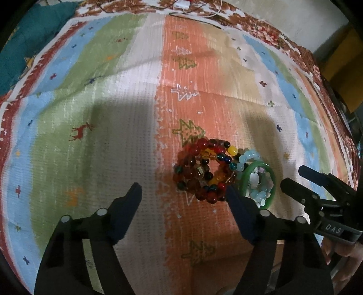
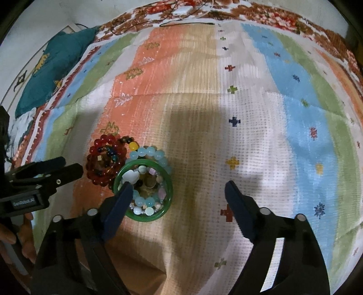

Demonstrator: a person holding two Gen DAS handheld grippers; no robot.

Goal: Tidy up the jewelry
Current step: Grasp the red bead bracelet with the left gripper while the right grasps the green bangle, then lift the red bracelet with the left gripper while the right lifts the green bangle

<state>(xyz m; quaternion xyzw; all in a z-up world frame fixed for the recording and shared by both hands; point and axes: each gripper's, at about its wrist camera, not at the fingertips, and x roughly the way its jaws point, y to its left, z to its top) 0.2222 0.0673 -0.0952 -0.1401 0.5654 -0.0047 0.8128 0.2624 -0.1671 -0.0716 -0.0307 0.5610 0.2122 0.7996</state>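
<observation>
A pile of red, amber and dark beaded bracelets point(image 1: 204, 170) lies on the striped cloth point(image 1: 113, 136). Beside it on the right a green bangle point(image 1: 257, 183) rings pale blue and white bead bracelets. My left gripper point(image 1: 183, 192) is open and empty, low over the cloth, its right finger next to the pile. In the right wrist view the red pile point(image 2: 105, 163) and the green bangle point(image 2: 143, 189) lie together. My right gripper point(image 2: 177, 189) is open and empty, its left finger over the bangle's edge. A light blue bead bracelet point(image 2: 149, 154) lies behind the bangle.
A teal cushion point(image 2: 54, 68) lies at the far left corner. A white charger and cables point(image 2: 181, 10) lie at the far edge. The right gripper point(image 1: 317, 188) shows right of the bangle in the left view; the left gripper point(image 2: 45, 174) shows left of the pile.
</observation>
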